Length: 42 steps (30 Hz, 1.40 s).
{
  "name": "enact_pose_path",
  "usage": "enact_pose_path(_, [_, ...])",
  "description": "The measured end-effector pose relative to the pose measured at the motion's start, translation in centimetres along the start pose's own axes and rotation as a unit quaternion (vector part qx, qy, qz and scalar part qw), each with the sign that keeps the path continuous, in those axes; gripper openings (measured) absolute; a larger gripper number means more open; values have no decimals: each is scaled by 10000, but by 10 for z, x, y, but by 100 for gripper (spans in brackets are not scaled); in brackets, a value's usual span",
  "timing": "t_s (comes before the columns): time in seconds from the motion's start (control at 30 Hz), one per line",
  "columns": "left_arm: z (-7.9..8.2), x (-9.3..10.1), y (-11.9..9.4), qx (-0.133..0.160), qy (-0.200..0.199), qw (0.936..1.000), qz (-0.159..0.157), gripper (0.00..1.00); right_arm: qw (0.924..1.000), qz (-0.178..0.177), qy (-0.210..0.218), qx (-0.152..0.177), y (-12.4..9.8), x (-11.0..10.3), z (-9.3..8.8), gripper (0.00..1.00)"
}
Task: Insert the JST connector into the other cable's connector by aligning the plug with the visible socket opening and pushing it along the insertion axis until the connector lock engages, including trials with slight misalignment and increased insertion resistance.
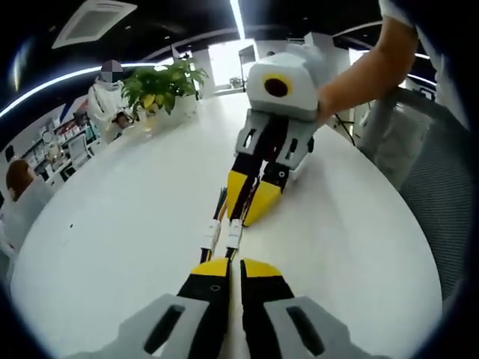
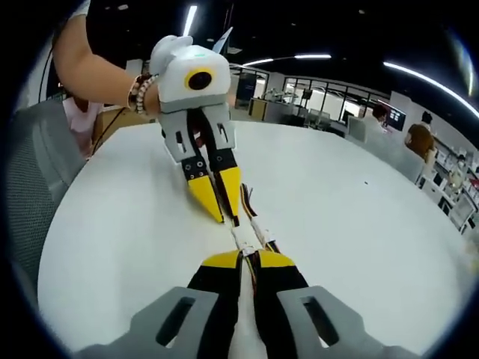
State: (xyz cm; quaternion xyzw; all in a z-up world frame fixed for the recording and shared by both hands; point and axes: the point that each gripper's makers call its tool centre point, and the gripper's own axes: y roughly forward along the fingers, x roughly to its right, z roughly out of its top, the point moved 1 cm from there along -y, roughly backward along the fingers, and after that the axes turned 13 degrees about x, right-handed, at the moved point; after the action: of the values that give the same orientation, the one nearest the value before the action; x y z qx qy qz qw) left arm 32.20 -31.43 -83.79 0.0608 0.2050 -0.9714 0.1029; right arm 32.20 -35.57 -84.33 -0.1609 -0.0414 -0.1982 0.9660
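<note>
Both claws clenched on thin wires, left claw (image 1: 233, 263) at 6 o'clock, right claw (image 1: 253, 196) at 12. White plugs (image 1: 223, 233) between, over the tabletop (image 1: 135, 224). Small, light, bendy; best gripped near the plugs.

Smooth glossy white table (image 1: 112, 224), matt plastic yellow-and-black left gripper (image 1: 238, 271), white plastic connector (image 1: 235, 233), grey mesh chair (image 1: 441, 202)

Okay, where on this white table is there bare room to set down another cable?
Bare tabletop stretches between the potted plant and the left gripper; more lies open beyond the cables in the right gripper view. It is crowded in the middle, where the right gripper and white connectors meet.
</note>
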Motion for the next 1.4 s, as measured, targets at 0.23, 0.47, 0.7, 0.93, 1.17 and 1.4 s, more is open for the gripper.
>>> enact_pose_path(0.23, [0,0,-1,13,-43,10000,8,0,9999,4,101,2,0,-1,0,4])
enact_pose_path(0.47, [-1,1,-1,32,-80,9999,52,0,9998,-24,189,17,0,0,0,10])
enact_pose_path(0.7, [-2,2,-3,30,-203,9997,131,0,9993,-137,326,156,-2,4,11,10])
enact_pose_path(0.93, [16,7,-5,259,-286,9990,216,2,9988,-220,368,239,-5,1,25,17])
enact_pose_path(1.17, [45,5,-11,691,-600,9950,410,10,9994,-146,272,162,-21,-3,37,20])
enact_pose_path(1.4, [71,5,-27,1063,-971,9876,619,19,9985,-325,365,228,-41,3,57,23])
